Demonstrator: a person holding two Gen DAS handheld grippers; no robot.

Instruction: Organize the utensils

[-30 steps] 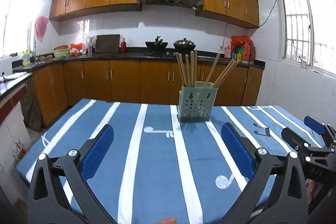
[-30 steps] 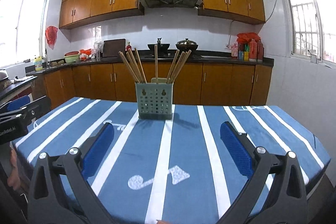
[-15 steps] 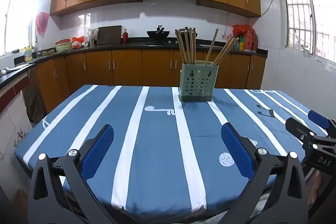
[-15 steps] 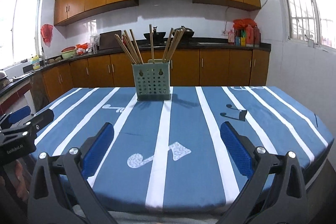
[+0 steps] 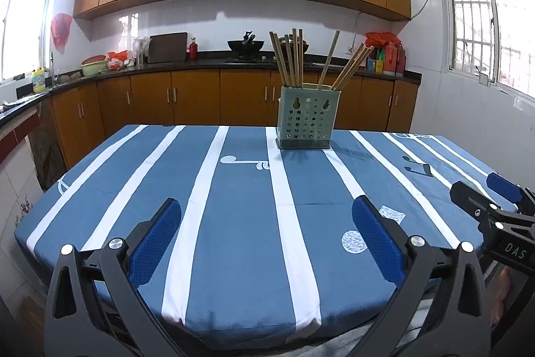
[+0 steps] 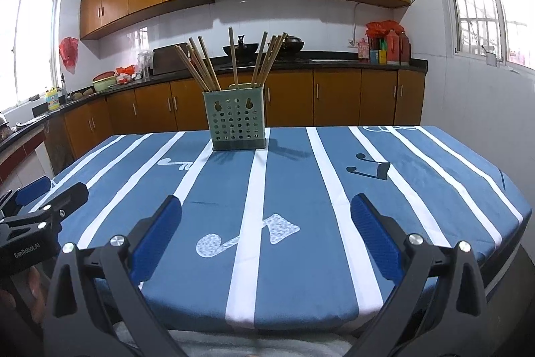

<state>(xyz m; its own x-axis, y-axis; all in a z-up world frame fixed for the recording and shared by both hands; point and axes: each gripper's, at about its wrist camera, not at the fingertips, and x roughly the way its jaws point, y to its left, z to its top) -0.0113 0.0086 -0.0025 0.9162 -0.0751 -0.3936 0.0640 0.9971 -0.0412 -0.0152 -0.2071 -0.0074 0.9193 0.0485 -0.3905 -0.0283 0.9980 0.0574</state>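
A pale green perforated utensil holder (image 5: 309, 118) stands upright on the far part of the blue striped tablecloth (image 5: 240, 209), with several wooden chopsticks (image 5: 294, 57) standing in it. It also shows in the right wrist view (image 6: 238, 124) with its chopsticks (image 6: 234, 59). My left gripper (image 5: 267, 236) is open and empty, held at the table's near edge, far short of the holder. My right gripper (image 6: 265, 233) is open and empty, also at the near edge. Each gripper shows in the other's view: the right gripper (image 5: 495, 206), the left gripper (image 6: 43, 206).
The table's near edge (image 6: 284, 320) lies just under the fingers. Behind the table run brown kitchen cabinets (image 5: 187, 96) and a black counter with a wok (image 5: 249, 44), bottles (image 5: 384, 56) and bowls. Windows stand on both sides.
Both grippers have pulled back and down from the table, so the holder looks farther and the table's near edge has come into view. Both stay open and empty.
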